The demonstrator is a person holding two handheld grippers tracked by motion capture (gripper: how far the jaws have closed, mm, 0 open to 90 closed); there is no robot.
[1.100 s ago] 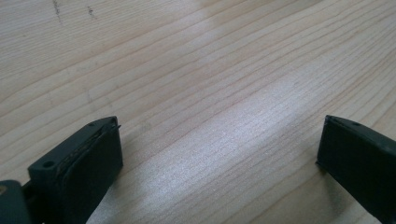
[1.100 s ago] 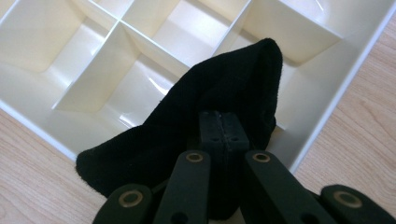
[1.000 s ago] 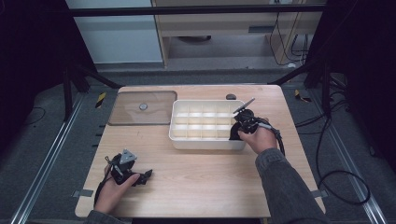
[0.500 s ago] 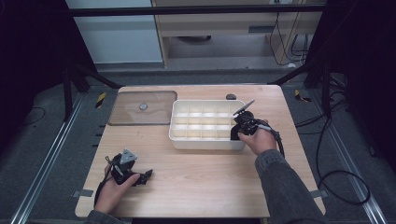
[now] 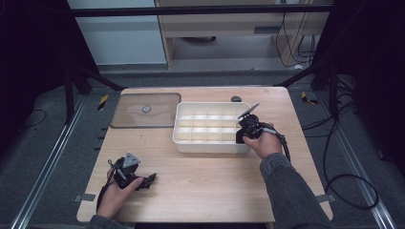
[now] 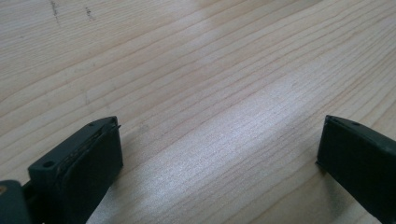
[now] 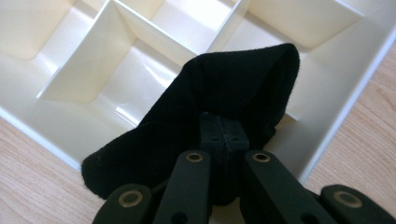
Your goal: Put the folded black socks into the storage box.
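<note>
**Black cloth held over the divided tray**

Surface [image 5: 205,191] of pale wood carries everything, and the cream divided tray [image 5: 184,138] serves as the landmark, lying toward its far middle. Just beside the tray's left end lies a flat translucent brown lid [image 5: 145,110] with a small round knob. A small dark round thing [image 5: 236,98] sits just beyond the tray's far rim; what it is cannot be told.

The right tool [image 7: 223,135] hangs over the tray's near right corner, its jaws pressed together on a black cloth [image 7: 224,93], which folds up around the jaw tips and drapes over the compartments below.

The left tool [image 5: 145,180] rests on the surface well apart from the tray, toward the near left. In the left gripper view its jaws stand wide apart, with bare wood between them.
</note>
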